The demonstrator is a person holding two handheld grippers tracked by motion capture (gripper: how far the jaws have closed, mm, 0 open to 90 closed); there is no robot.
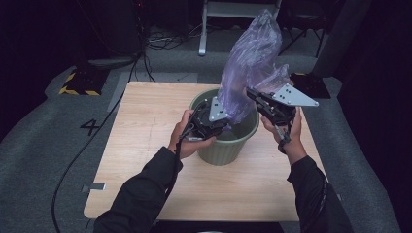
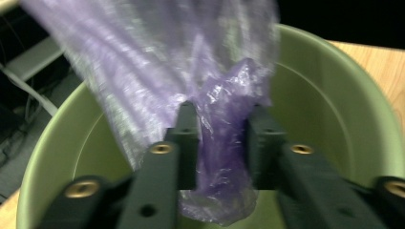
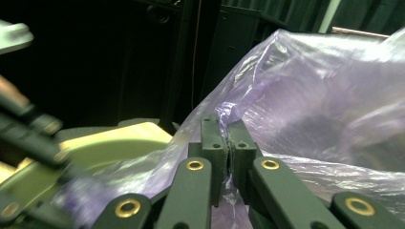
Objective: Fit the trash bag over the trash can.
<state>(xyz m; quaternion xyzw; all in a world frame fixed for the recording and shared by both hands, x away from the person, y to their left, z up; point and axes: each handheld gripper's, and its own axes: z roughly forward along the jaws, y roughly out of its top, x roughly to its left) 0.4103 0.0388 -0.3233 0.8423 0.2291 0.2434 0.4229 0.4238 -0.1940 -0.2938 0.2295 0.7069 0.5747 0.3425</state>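
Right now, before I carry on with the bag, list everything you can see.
Plastic bag: one, translucent purple, held up above the bin, lower end hanging into it.
Bin: one, pale green, round, on the table between the hands.
Table: one, light wood, on the grey floor.
Striped block: one, yellow and black, on the floor beyond the table's far left corner.
Cables: several, dark, on the floor behind the table.
Left tongs: black, bunched bag film between the jaws, over the bin.
Right tongs: black, shut on the bag's film.
Forearms: two, dark sleeves.
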